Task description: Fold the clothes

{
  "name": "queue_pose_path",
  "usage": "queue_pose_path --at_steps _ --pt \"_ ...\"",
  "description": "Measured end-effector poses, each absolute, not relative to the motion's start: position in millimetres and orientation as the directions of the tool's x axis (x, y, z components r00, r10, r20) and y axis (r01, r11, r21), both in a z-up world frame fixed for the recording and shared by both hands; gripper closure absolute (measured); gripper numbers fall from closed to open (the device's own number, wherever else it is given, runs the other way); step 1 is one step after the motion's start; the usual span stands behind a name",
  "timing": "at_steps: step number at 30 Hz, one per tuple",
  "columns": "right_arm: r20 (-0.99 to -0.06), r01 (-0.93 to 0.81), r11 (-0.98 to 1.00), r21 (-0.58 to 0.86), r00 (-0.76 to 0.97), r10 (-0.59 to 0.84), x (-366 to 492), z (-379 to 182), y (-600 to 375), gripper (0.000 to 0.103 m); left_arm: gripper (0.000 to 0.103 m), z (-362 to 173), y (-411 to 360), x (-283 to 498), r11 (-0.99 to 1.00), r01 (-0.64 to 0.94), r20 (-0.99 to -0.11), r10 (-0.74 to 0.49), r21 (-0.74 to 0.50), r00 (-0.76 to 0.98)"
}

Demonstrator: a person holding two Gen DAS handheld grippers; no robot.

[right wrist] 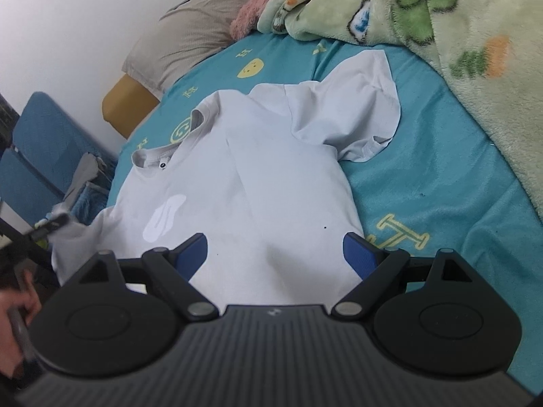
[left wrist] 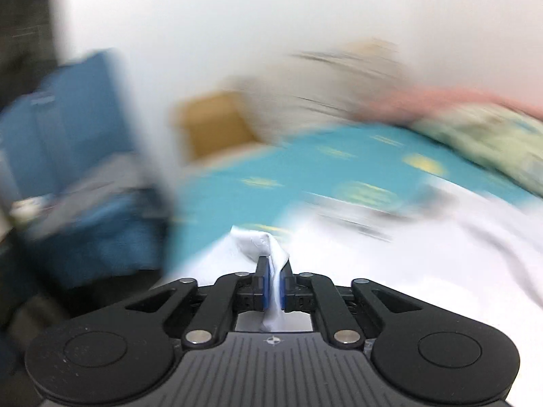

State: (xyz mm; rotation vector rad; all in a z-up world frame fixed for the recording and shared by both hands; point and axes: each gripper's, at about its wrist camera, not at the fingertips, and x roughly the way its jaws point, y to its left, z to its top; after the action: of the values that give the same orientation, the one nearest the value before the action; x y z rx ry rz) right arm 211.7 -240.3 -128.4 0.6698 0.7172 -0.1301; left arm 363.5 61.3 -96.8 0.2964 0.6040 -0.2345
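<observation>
A white T-shirt [right wrist: 258,176] lies spread on the teal bed sheet [right wrist: 441,169], collar toward the far left, one sleeve [right wrist: 356,115] folded at the far right. My right gripper [right wrist: 275,254] is open and empty, hovering over the shirt's lower body. My left gripper [left wrist: 275,278] is shut on a bunched piece of the white T-shirt [left wrist: 261,244] and holds it up above the bed; the left wrist view is heavily motion-blurred. The left gripper also shows blurred at the left edge of the right wrist view [right wrist: 51,224], at the shirt's near left sleeve.
A green patterned fleece blanket [right wrist: 441,27] and a pink one [right wrist: 264,3] lie at the far right of the bed. A beige pillow [right wrist: 190,34] sits by the white wall. A blue chair [right wrist: 40,149] with clothes stands left of the bed.
</observation>
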Motion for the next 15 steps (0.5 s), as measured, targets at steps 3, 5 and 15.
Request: queue_pose_path --at_steps 3,5,15 --pt "-0.645 0.333 0.779 0.531 0.756 0.116 210.5 -128.7 -242.8 0.015 0.06 -108.7 39.6 336.5 0.893 0.417 -0.631 -0.226 0.171 0.742" --pt "-0.645 0.334 0.775 0.536 0.754 0.122 209.4 -129.5 -243.9 0.015 0.056 -115.8 33.3 318.0 0.877 0.456 -0.649 -0.259 0.153 0.715" --pt "-0.65 0.296 0.798 0.525 0.745 0.151 212.6 -131.3 -229.2 0.015 0.032 -134.1 127.8 299.3 0.983 0.179 -0.614 -0.113 0.046 0.781"
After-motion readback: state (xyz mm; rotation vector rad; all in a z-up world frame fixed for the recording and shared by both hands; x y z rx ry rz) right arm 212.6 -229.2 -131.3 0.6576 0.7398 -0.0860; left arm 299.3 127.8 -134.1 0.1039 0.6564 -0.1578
